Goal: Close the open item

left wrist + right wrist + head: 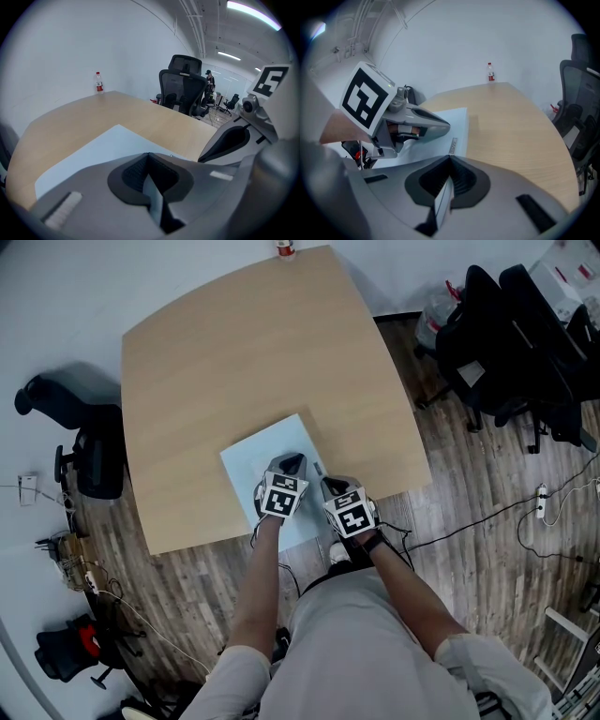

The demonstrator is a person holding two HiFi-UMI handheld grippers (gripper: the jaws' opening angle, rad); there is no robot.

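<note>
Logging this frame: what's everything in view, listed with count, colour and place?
table: 1, light wood, centre
sheet: 1, pale blue, flat on the table's near part
strip: 1, small, grey, at the sheet's right edge; can't tell what it is
bottle: 1, clear with red label, table's far edge
chairs: at least 3, black; a group right of the table, one left
cables: several, on the floor at right
left claw: 1, grey, shut, over the sheet
right claw: 1, grey, shut, beside it

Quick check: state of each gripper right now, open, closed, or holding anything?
Left gripper: closed, jaw tips together, nothing seen between them.
Right gripper: closed, jaw tips together, nothing seen between them.
</note>
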